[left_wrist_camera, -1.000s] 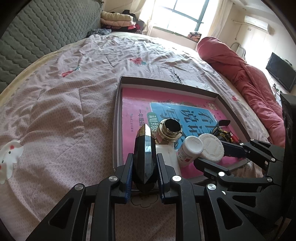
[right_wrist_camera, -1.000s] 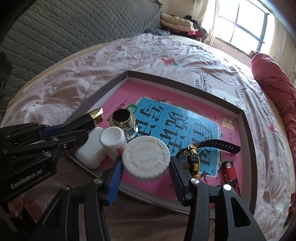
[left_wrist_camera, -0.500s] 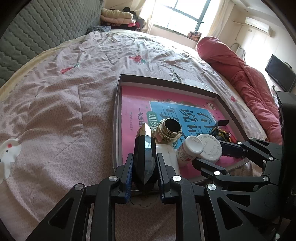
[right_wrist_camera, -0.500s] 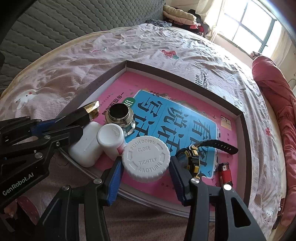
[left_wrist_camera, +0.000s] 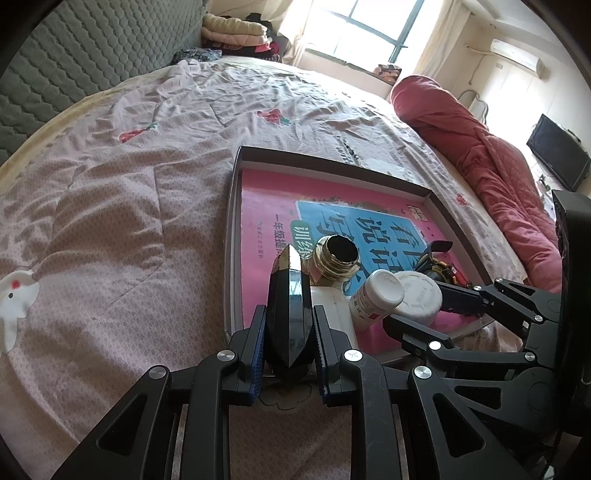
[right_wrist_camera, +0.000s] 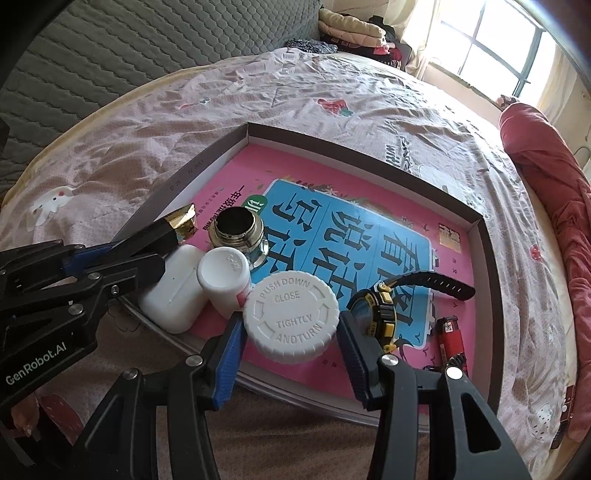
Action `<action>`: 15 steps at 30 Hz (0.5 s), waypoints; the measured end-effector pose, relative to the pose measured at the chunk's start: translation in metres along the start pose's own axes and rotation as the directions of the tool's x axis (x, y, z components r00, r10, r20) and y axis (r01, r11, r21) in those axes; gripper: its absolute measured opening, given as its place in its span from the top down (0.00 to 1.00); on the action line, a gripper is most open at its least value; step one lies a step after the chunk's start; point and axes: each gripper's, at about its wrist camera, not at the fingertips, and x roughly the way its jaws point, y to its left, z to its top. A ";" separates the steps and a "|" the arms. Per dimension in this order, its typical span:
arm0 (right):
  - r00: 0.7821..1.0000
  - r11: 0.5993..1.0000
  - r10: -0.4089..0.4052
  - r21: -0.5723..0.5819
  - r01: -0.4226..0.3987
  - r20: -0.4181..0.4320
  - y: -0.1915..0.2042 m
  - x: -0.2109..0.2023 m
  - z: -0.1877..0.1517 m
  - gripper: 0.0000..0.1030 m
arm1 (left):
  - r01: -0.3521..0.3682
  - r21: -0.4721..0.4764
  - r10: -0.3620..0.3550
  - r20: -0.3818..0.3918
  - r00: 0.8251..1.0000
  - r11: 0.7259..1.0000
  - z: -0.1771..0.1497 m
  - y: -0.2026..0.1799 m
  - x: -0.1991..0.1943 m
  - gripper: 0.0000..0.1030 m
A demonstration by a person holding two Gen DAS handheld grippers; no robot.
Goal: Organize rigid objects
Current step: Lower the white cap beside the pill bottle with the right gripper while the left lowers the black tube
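Your L gripper [left_wrist_camera: 289, 341] is clamped tight on a dark faceted cap [left_wrist_camera: 290, 314] w/ a gold tip, held just over the near-left corner of the box lid [right_wrist_camera: 491, 258] that sits on the bed [left_wrist_camera: 110, 184]. Your R gripper [right_wrist_camera: 291, 334] has its blue pads against both sides of a big white child-proof cap [right_wrist_camera: 291, 317] ("PUSH DOWN / CLOSE TIGHTLY AND TURN"), near the lid's near edge; jaws fairly wide, gripping that cap; whatever is under it is hidden. Just left of it, a small white pill bottle [right_wrist_camera: 223, 278] w/ red label, and next to that a white rounded case [right_wrist_camera: 173, 288] lying across the lid's near-left rim. Right behind those, an open glass bottle [right_wrist_camera: 240, 234] w/ gold threaded neck stands on the pink & blue book [right_wrist_camera: 332, 221] lining the lid. Right of the big cap: a yellow/black watch [right_wrist_camera: 376, 310] w/ black strap, then a red lighter [right_wrist_camera: 452, 338] by the near-right corner. Far half of the lid holds only the book. Beyond, pink quilt w/ cartoon prints, a red duvet [left_wrist_camera: 491, 155] bundled at the bed's right edge, grey quilted headboard [left_wrist_camera: 74, 55] at left, folded clothes [left_wrist_camera: 236, 31] and window [left_wrist_camera: 369, 26] at far end.
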 end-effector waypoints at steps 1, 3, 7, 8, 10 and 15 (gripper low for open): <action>1.000 1.000 -0.001 -0.003 0.001 0.001 0.000 0.000 0.000 0.51 | 0.002 -0.001 -0.002 0.000 1.000 1.000 0.000 0.000 0.000 0.78; 1.000 1.000 -0.008 -0.005 0.008 0.003 0.001 -0.001 0.000 0.51 | 0.006 -0.004 -0.006 -0.001 1.000 1.000 0.000 0.001 -0.001 0.78; 1.000 1.000 -0.019 -0.010 0.019 0.013 0.002 -0.004 -0.001 0.51 | 0.014 -0.007 -0.014 -0.002 1.000 1.000 0.000 0.002 -0.001 0.78; 1.000 1.000 -0.018 -0.008 0.018 0.019 0.002 -0.005 -0.002 0.51 | 0.015 -0.008 -0.015 -0.003 1.000 1.000 0.000 0.002 -0.002 0.78; 0.999 1.000 -0.011 0.001 0.011 0.032 0.001 -0.009 -0.002 0.50 | 0.017 -0.010 -0.017 -0.003 1.000 1.000 0.000 0.003 -0.002 0.78; 0.998 1.000 -0.010 0.027 0.008 0.067 -0.002 -0.019 -0.007 0.48 | 0.020 -0.012 -0.020 -0.003 1.000 1.000 0.000 0.003 -0.003 0.78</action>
